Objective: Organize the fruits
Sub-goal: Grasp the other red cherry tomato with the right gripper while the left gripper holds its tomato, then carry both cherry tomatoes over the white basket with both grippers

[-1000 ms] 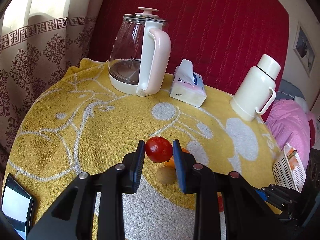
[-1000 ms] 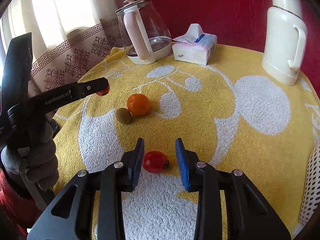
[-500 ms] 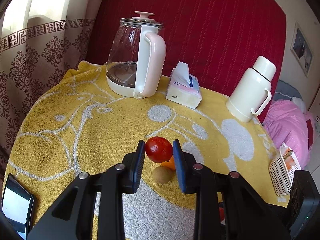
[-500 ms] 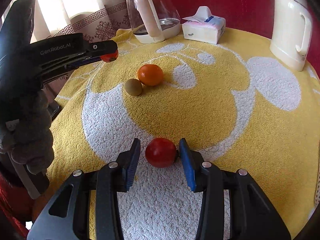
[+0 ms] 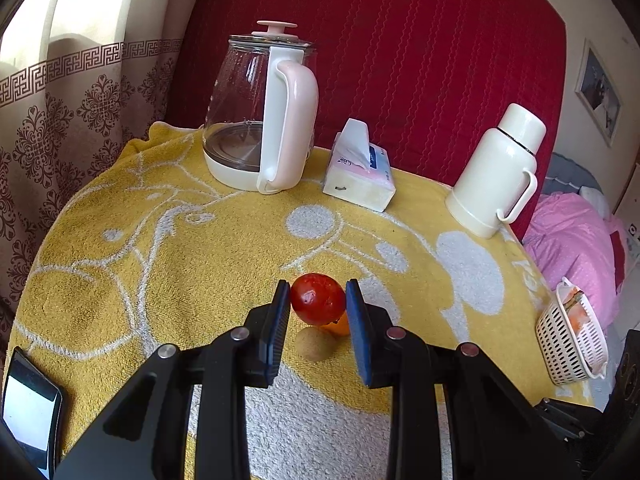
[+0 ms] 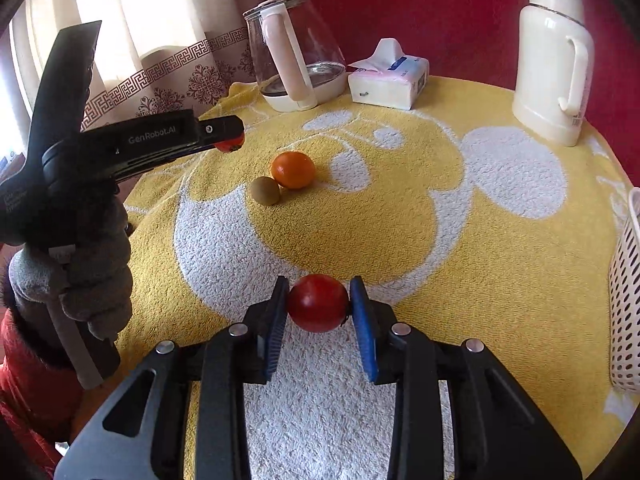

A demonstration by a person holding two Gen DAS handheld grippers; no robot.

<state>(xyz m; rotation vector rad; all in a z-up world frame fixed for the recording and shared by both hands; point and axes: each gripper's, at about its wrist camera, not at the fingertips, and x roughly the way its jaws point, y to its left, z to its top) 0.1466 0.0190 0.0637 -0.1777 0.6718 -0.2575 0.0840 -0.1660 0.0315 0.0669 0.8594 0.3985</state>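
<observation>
Right wrist view, nearest first: the right gripper [image 6: 319, 306] clamps a red tomato [image 6: 318, 308] between its blue-padded fingers [image 6: 363, 320], low over the white patch of the yellow patterned towel [image 6: 460, 248] that covers the table. To the left, a grey-gloved hand [image 6: 86, 268] holds the left gripper [image 6: 224, 136] above the towel's left edge, its tips closed on a second tomato [image 5: 318, 299]; the left wrist view shows that fruit pinched between both pads, raised above the cloth. Two tomatoes in all, one per gripper.

Farther in, near the towel's middle, one orange [image 6: 293, 169] and one brown kiwi [image 6: 265, 190] lie touching, the kiwi nearer and to the left. That makes four fruits counted.

At the near right edge stands one white perforated plastic basket [image 5: 568, 338]; something orange and white shows inside near its rim, too small to identify. One dark phone [image 5: 30, 414] with a lit screen lies at the near left edge in the left wrist view.

Along the far side stand three items: a glass kettle [image 5: 260, 112] with a pink handle and lid on the left, apparently empty; a tissue pack [image 5: 360, 176] with a sheet pulled up beside it; and a cream thermos flask [image 5: 496, 168] well apart on the right. Behind them hang a red quilted backdrop [image 5: 420, 40] and a patterned curtain [image 5: 72, 92].
</observation>
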